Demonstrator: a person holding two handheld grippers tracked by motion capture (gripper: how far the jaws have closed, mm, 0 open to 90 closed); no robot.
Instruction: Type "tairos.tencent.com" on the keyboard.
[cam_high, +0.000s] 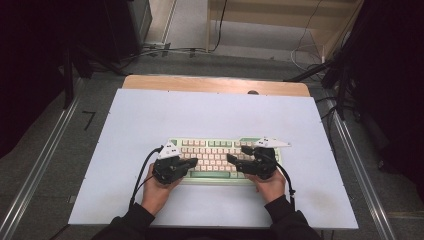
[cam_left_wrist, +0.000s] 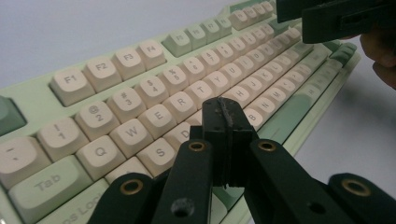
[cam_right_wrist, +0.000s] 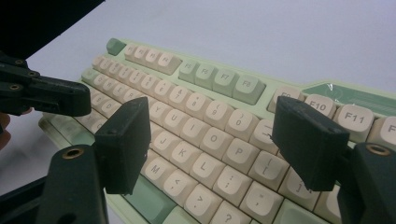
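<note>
Typing on the keyboard (cam_high: 215, 156) looks like the step in hand: it lies flat on the white table (cam_high: 150, 120), near the person's edge, with a gripper poised over each half. The left gripper (cam_left_wrist: 229, 114) has its jaws pressed together into one blunt tip, hanging just above the home row around the F and G keys, so it is already shaped to strike a single key. The right gripper (cam_right_wrist: 212, 140) has its jaws spread wide apart over the K, L and P keys, holding nothing; I would judge it best to bring them together first, since spread jaws could catch two keys at once. To do it well, come straight down on the middle of one keycap, press lightly, lift clear before moving sideways, and keep the two grippers apart over the middle columns.
</note>
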